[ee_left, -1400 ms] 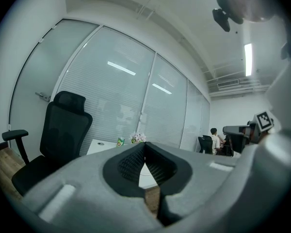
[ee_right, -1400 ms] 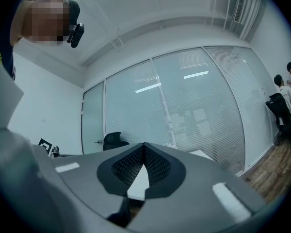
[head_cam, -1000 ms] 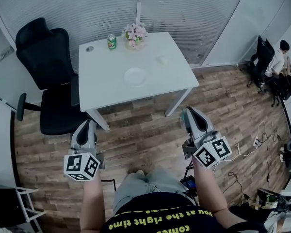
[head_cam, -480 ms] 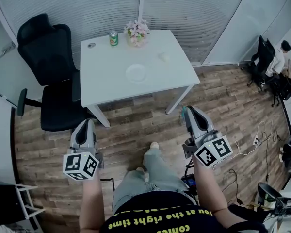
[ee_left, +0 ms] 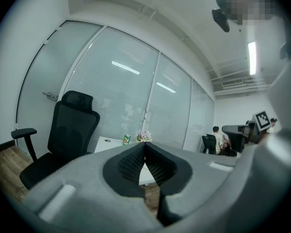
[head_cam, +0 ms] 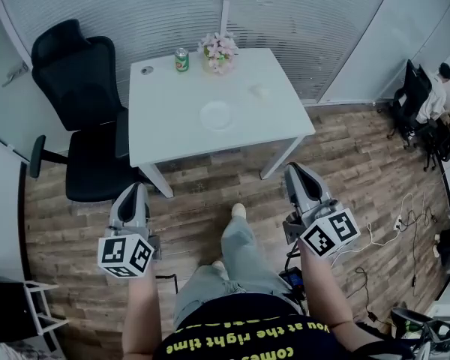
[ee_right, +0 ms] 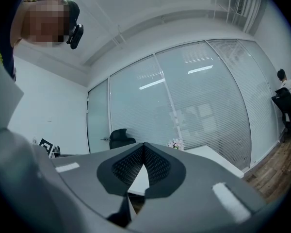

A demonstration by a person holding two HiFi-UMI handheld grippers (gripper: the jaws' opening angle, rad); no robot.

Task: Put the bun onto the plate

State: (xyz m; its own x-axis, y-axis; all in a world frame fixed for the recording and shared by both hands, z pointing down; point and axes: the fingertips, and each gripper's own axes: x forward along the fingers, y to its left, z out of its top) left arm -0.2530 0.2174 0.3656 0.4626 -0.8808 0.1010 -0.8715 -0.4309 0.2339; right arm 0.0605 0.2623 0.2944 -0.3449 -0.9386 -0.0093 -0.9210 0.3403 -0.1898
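A white plate [head_cam: 215,115] lies near the middle of the white table [head_cam: 172,137], well ahead of me. The bun [head_cam: 259,91], small and pale, sits on the table to the plate's right. Both grippers hang over the wooden floor, short of the table's front edge and far from both items. My left gripper [head_cam: 137,190] has its jaws together with nothing between them, and in the left gripper view [ee_left: 144,144] the tips meet. My right gripper [head_cam: 294,169] is likewise shut and empty, with its tips touching in the right gripper view [ee_right: 144,145].
A black office chair [head_cam: 79,111] stands at the table's left. A green can [head_cam: 181,59], a pot of flowers [head_cam: 220,51] and a small round object [head_cam: 147,70] sit along the table's far edge. Glass walls lie behind. People sit at far right [head_cam: 435,96]. Cables [head_cam: 390,231] cross the floor.
The person's leg has stepped forward between the grippers, and the table has shifted slightly in the head view. Both grippers keep their places and stay shut.
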